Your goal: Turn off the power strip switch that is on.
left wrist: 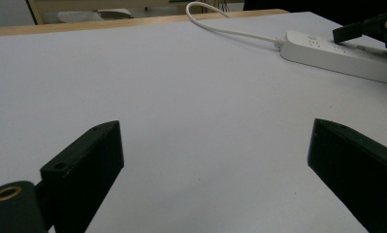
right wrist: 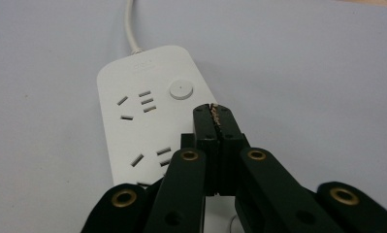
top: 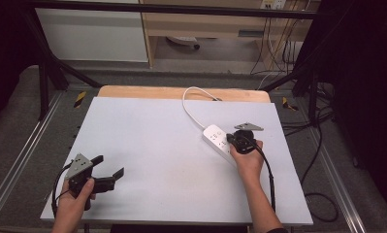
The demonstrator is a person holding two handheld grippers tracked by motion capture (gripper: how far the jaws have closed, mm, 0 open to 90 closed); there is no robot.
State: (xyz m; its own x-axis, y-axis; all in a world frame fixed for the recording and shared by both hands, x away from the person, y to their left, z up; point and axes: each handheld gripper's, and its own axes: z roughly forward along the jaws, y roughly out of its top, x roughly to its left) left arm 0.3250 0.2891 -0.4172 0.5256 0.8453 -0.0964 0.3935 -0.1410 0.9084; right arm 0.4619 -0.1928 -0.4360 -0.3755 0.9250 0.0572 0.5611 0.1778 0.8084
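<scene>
1. A white power strip [top: 219, 141] is seen lying flat on the right side of the pale counter [top: 157, 145].
2. Its white cord [top: 191, 104] is looped toward the far edge of the counter.
3. The right tongs [right wrist: 214, 109] are pressed tight together, with nothing between them, just over the strip near its round button [right wrist: 181, 90].
4. The left tongs [left wrist: 213, 160] are held wide apart over bare counter, well away from the strip.
</scene>
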